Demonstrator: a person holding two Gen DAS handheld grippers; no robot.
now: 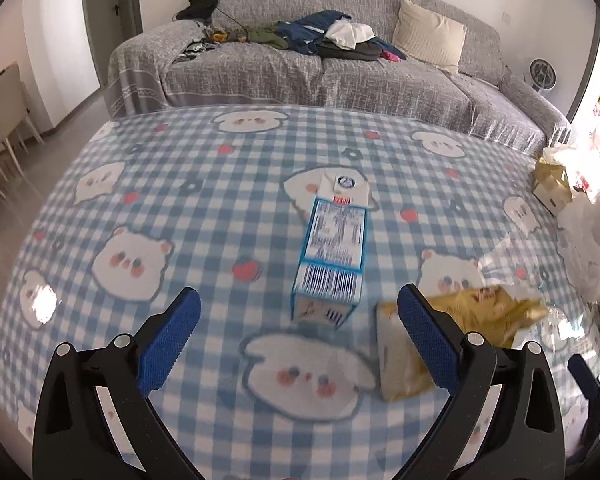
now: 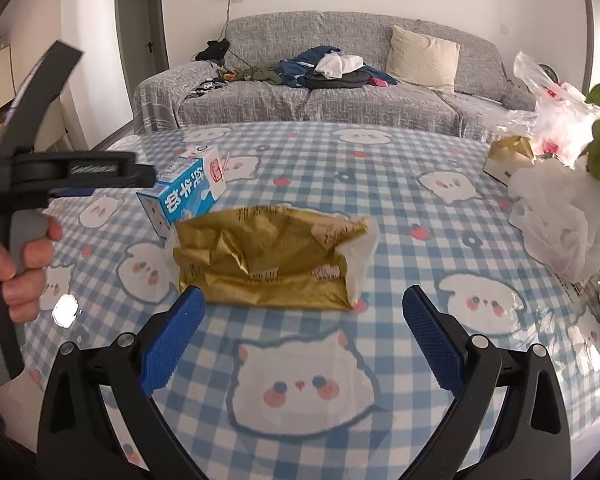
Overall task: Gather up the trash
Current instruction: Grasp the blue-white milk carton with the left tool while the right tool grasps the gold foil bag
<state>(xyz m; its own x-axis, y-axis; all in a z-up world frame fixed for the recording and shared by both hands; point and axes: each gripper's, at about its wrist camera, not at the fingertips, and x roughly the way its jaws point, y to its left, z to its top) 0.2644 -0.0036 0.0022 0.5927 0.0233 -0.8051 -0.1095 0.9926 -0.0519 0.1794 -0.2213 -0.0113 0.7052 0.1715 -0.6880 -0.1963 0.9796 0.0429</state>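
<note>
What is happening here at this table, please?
A person holds a gripper in each hand to clear trash from the checked tablecloth. The left gripper is open, facing a milk carton lying flat. The right gripper is open before a crumpled gold wrapper. Nothing is grasped yet. White plastic bags sit at the table's right edge.

Blue-and-white checked bench [image 2: 400, 208] with bear faces, gold crumpled wrapper [image 2: 268, 256], blue-white milk carton [image 1: 332, 240], blue fingers [image 2: 172, 344].
</note>
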